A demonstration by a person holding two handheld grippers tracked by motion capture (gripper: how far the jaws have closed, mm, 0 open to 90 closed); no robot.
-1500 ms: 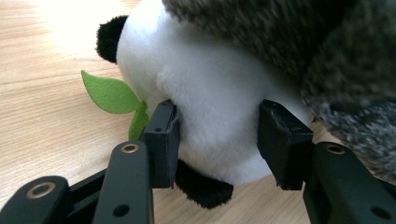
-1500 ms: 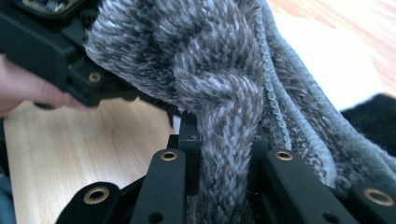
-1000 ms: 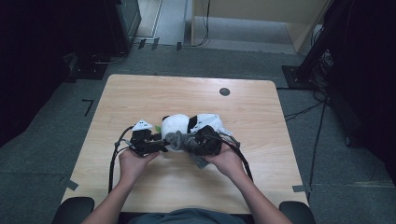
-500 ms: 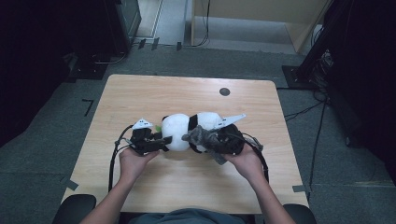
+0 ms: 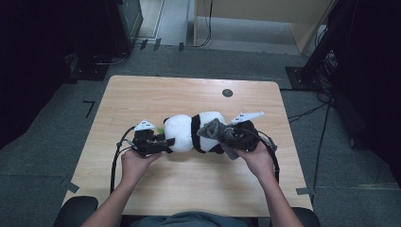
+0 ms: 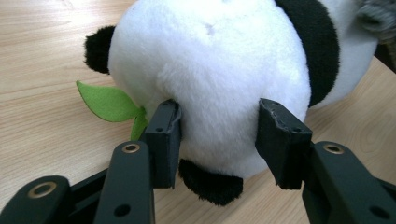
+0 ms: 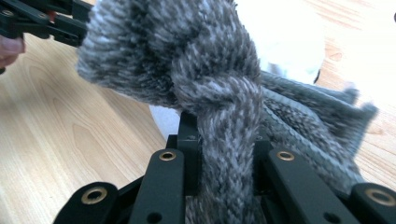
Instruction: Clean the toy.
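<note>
The left tongs pinched the soft, light panda plush; the right tongs clamped its floppy knitted scarf, best gripped near the knot.

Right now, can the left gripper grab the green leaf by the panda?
Probably not yet. The left gripper has its fingers pressed around the panda, so they are busy. The green leaf lies just beside the left finger, uncovered on the table.
</note>
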